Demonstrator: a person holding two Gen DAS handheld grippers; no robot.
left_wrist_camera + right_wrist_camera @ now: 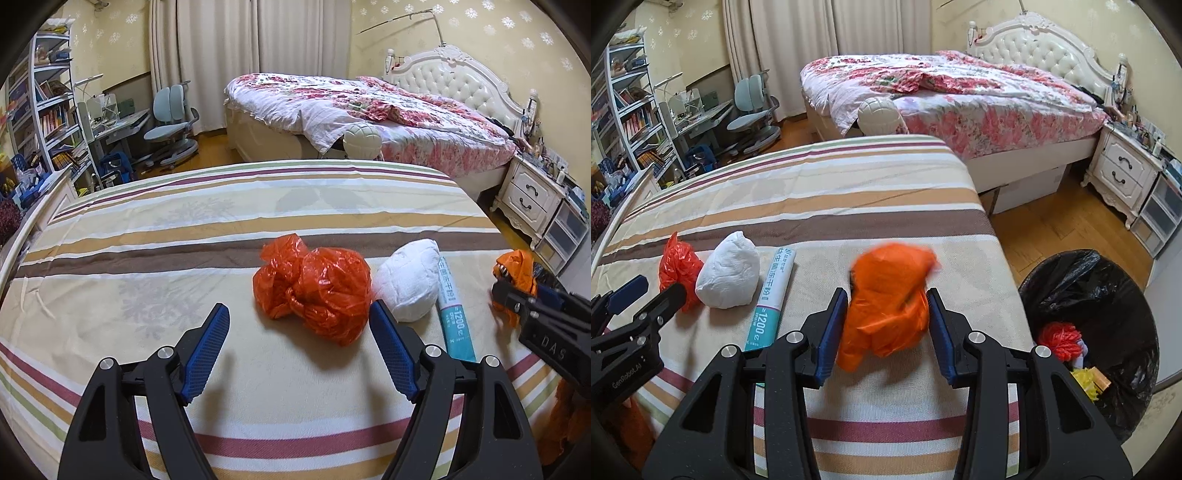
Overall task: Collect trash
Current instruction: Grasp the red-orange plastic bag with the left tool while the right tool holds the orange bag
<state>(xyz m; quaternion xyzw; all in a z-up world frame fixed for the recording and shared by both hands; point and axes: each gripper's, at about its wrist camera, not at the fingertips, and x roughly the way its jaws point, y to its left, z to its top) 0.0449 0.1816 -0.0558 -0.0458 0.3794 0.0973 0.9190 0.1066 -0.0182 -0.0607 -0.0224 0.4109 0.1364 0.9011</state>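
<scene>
At frame centre, the right claw (888,314) grips a crumpled orange bag (886,306) above the striped bed (849,192); a black-lined bin (1108,295) sits lower right. The left claw (299,347) is wide open and empty, just short of a red bag (314,288), with a white wad (408,282) and teal tube (454,314) to its right.

The left claw (297,325) hangs spread wide just short of the crumpled red bag (314,288) on the striped sheet (147,229).

Walls: pale yellow wallpaper (491,33) with white floral motifs.
Window: covered by cream curtains (236,48).
Floor: warm wood planks (1067,229).
Furniture: floral-quilted bed (369,107) with white tufted headboard (454,81); white nightstand (528,195); bookshelf (48,110); grey-blue desk chair (173,118).
</scene>
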